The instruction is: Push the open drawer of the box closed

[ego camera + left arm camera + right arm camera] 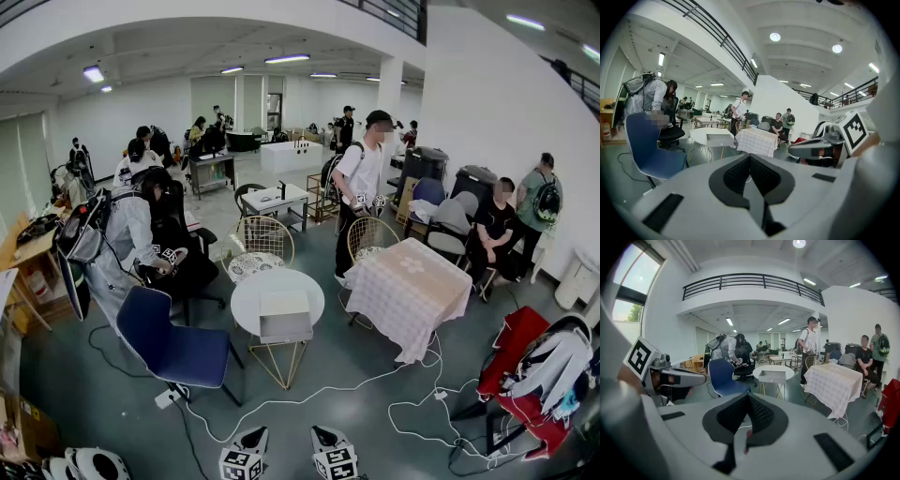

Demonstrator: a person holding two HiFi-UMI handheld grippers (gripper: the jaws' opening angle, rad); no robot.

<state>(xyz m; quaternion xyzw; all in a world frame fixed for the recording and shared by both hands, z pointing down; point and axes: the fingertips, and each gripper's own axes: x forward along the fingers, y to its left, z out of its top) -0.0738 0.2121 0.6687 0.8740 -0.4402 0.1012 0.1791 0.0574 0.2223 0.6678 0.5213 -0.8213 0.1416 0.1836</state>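
Blue chair: a blue padded chair (178, 349) stands just left of the table, so the clear way in looks to be from the front.

Left gripper: the left gripper (750, 157) sits low at the bottom of the head view, well short of the table. Its dark ribbed pads meet at the tip and nothing is between them. Closed jaws probably suit a push, since they give one blunt nose and not two prongs.

Table: a round white table (246, 298) on thin gold legs stands in the middle of the floor and carries the box.

Box: the pale grey box (284, 305) rests on the near side of the tabletop, its front facing the person.

Drawer: the open drawer (286, 327) juts out over the table's near edge. It is untouched, and the push is not yet begun.

Right gripper: the right gripper (747, 397) is carried beside the left one, also well away from the box. Its jaws are pressed fully together and hold nothing.

Cloth table: a square table under a checked cloth (410, 289) stands right of the round one.

Cables: white cables (412, 412) trail across the floor between the person and the tables, a likely trip risk.

Writing: no brand or word can be read. Only the black-and-white square markers show on each gripper's cube (237, 465).
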